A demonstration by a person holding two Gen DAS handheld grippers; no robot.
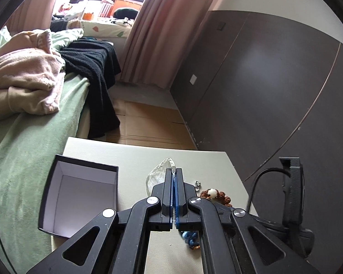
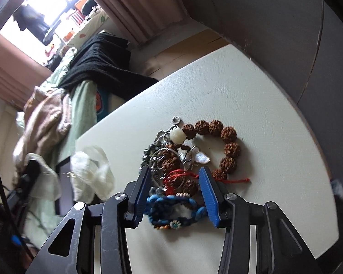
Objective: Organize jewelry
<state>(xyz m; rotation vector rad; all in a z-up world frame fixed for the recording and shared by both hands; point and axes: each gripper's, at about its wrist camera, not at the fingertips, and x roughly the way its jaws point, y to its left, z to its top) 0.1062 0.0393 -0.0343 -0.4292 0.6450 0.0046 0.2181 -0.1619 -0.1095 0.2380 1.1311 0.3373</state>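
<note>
My left gripper (image 1: 173,171) is shut on a small clear plastic bag (image 1: 156,175) and holds it above the white table (image 1: 205,162), right of an open black box (image 1: 80,194) with a white, empty inside. The bag also shows blurred in the right wrist view (image 2: 91,171). My right gripper (image 2: 175,175) is open, its blue pads either side of a jewelry pile: a brown seed-bead bracelet (image 2: 226,146) with a white bead (image 2: 177,134), a red cord (image 2: 183,175), silver chains (image 2: 157,153), and a blue bracelet (image 2: 171,210). The pile partly shows in the left wrist view (image 1: 215,195).
A bed with green sheet (image 1: 22,148), pink blanket (image 1: 22,73) and black knit throw (image 1: 93,68) runs along the table's left. A dark wall panel (image 1: 263,80) stands on the right. The right gripper's body (image 1: 290,194) rises at the table's right edge.
</note>
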